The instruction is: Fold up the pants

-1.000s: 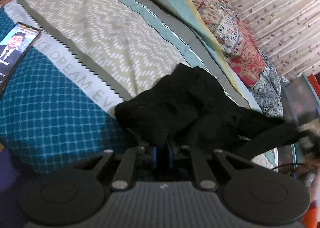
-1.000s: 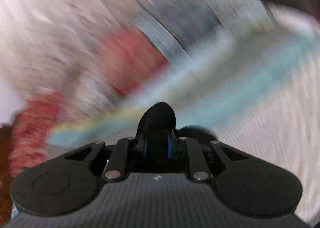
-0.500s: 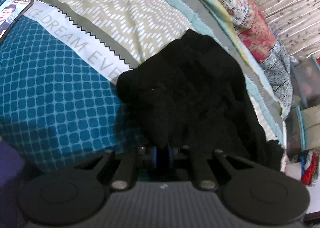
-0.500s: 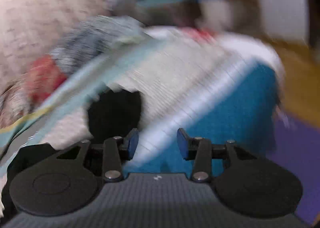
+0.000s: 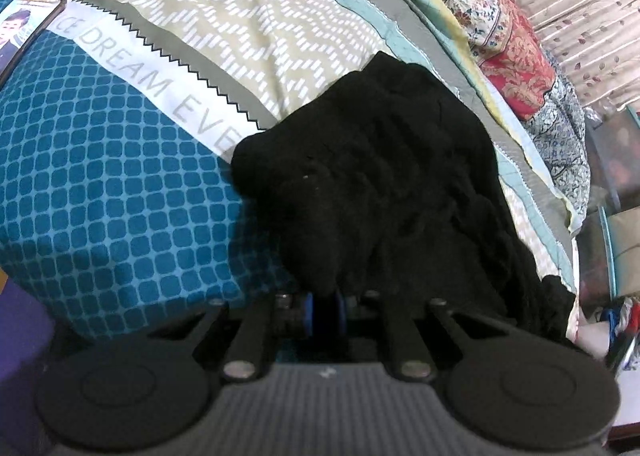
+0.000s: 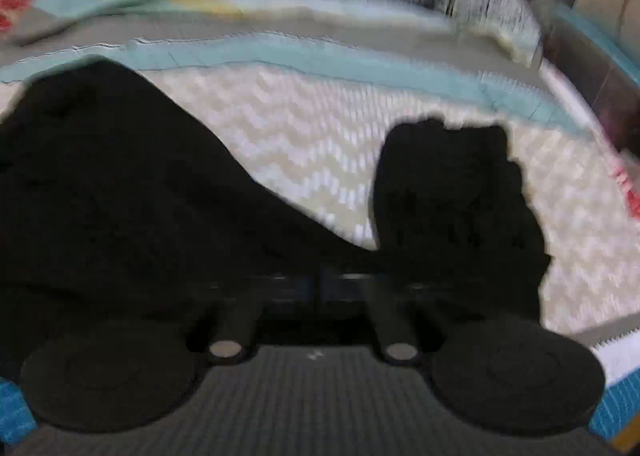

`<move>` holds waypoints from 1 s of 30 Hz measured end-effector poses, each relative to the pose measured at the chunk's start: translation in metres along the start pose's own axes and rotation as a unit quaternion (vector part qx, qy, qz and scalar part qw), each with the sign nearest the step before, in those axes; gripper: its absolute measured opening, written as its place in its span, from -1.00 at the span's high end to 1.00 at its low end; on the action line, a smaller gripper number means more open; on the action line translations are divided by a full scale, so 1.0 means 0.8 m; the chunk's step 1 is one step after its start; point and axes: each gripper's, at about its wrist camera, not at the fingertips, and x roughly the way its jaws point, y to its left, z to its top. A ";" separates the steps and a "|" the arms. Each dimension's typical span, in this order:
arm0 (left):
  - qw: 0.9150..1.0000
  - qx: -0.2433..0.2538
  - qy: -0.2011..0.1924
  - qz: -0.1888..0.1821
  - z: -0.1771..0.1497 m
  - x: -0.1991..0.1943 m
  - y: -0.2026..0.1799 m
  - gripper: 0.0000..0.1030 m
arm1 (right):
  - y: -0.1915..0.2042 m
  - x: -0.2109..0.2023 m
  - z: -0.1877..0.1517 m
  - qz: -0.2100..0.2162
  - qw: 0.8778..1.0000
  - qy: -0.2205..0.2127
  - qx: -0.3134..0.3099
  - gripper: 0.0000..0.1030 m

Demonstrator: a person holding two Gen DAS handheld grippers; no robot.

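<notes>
Pants [image 5: 384,176], black and bunched, lie in a heap on the patterned bedspread [image 5: 120,184], straddling the teal checked part and the beige zigzag part, with one dark stretch trailing toward the far edge of the bed. A phone [image 5: 24,28] with a lit screen lies well apart from them on the same cover.

At the near hem of the heap, the left gripper [image 5: 325,310] has its blue pads drawn narrow, pinching a fold of the black cloth. The right gripper [image 6: 324,284] points down over another part of the garment; its view is blurred and dark, but the fingers look drawn together with black fabric lying right at them. Whether cloth is truly caught between them I cannot tell.

By my reading the work is at an early step: the garment is crumpled, not laid flat, and both hands are taking corners so it can be spread. The next move calls for lifting both held points apart and pulling the fabric taut, so the legs and waistband show themselves before any fold. If the right side has missed its hold, only one end will rise and the heap will merely drag across the cover.
</notes>
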 end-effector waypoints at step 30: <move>1.000 0.001 0.017 0.024 0.010 0.039 -0.032 0.79 | -0.229 0.074 0.076 -0.025 0.963 -0.053 0.261 -0.65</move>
